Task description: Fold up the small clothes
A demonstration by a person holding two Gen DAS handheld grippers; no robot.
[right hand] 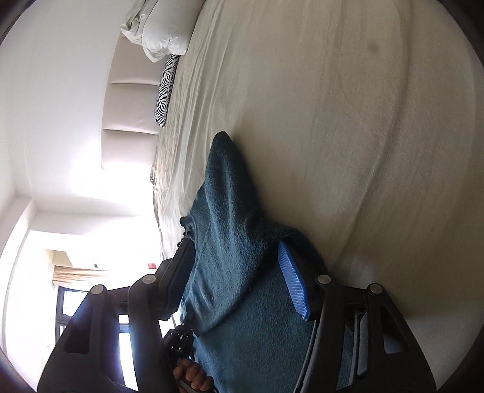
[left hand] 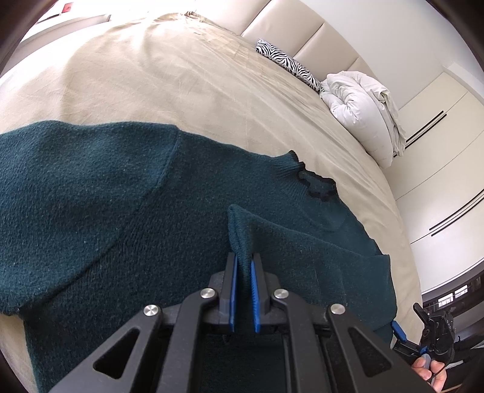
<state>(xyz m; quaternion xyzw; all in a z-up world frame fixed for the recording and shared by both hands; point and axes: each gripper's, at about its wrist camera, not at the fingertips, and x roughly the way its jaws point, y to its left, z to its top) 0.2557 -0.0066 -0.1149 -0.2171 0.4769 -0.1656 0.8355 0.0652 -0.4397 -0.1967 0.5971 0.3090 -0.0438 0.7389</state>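
Sweater: a dark teal knit sweater (left hand: 90, 187) is lying spread on the bed (left hand: 136, 75), covering the near part of the sheet; its weave is fine and slightly fuzzy.
Collar: a ribbed neck with a dark, wavy trim (left hand: 314, 181) is sitting toward the far right of the garment.
Sleeve: a seam is curving across the left shoulder, and the sleeve is lying flat out to the left.
Fold: a ridge of fabric is standing up from the sweater's middle, pulled into a peak where it is being pinched.
Left gripper: the left gripper (left hand: 243, 266) is pinching that raised ridge, its blue pads narrow with the knit between them.
Right gripper: the right gripper (right hand: 239, 272) is holding its fingers wide, with sweater fabric (right hand: 230, 217) draped between and over them; the blue pads are not pressing on it.
Right gripper, other view: it is showing at the near right edge of the sweater (left hand: 402, 332), with a hand on it.
Bed: beige sheet, lightly creased.
Far right: a zebra-print pillow (left hand: 287, 65) and a rolled white duvet (left hand: 360, 105) are lying against the padded headboard (left hand: 287, 27).
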